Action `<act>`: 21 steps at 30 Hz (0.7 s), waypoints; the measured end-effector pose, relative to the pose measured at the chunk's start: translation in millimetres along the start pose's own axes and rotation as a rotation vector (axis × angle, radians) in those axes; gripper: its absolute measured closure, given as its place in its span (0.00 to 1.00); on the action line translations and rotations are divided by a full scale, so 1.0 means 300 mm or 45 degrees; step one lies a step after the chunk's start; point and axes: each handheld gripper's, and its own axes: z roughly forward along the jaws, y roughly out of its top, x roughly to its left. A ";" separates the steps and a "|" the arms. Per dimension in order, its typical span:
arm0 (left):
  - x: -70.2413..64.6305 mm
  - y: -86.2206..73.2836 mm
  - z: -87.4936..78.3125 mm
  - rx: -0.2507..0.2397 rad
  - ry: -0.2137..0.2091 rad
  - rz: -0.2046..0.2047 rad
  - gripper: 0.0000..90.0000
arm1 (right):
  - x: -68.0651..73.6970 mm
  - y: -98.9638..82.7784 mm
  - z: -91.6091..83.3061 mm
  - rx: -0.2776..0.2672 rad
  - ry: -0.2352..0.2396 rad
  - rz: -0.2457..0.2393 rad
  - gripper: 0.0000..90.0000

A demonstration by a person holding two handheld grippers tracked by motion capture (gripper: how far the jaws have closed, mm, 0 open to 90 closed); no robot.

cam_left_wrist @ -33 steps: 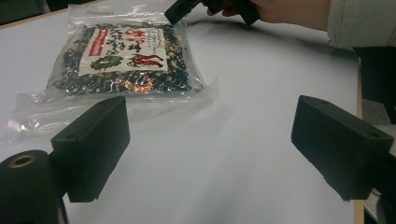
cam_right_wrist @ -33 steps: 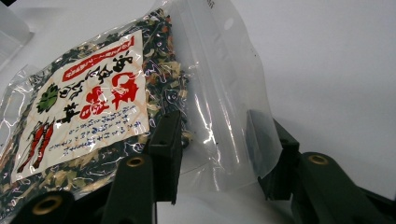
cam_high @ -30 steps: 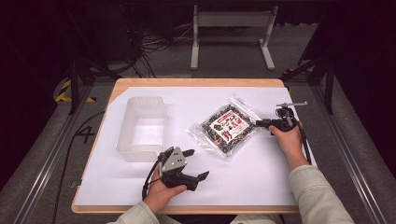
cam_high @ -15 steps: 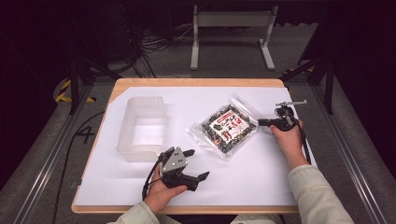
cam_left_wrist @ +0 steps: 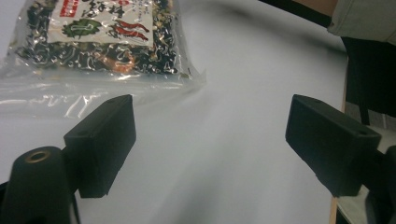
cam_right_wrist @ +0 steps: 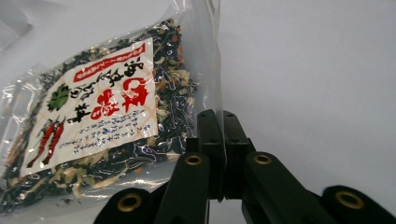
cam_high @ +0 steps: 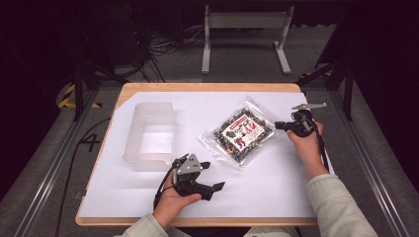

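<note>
Right of the clear plastic bin (cam_high: 148, 136), the seaweed packet (cam_high: 239, 134) lies flat on the white sheet. Right gripper (cam_right_wrist: 218, 122) has just closed; its jaws pinch the packet's thin film edge. Risk: film slips or tears under the load. Left gripper (cam_high: 206, 177) has narrowed slightly, jaws wide, empty. Open sheet between packet and bin; table edge (cam_high: 197, 221) near the hands.

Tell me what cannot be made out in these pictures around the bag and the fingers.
- Bag edge, right gripper view: the shut right gripper covers it, so the depth of the pinch is hidden.
- Bag, left gripper view: top and left are cut off by the frame.
- Label, high view: print too small to read.
- Bin, high view: frosted walls blur its floor.
</note>
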 end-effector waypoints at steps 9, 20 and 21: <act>0.012 0.031 -0.035 -0.098 0.024 0.000 0.35 | 0.068 0.083 -0.117 -0.131 0.037 -0.116 1.00; 0.026 0.081 -0.065 -0.176 0.068 -0.012 0.34 | 0.185 0.179 -0.278 -0.294 0.106 -0.307 1.00; 0.031 0.082 -0.065 -0.187 0.052 -0.023 0.35 | 0.197 0.186 -0.297 -0.312 0.114 -0.325 1.00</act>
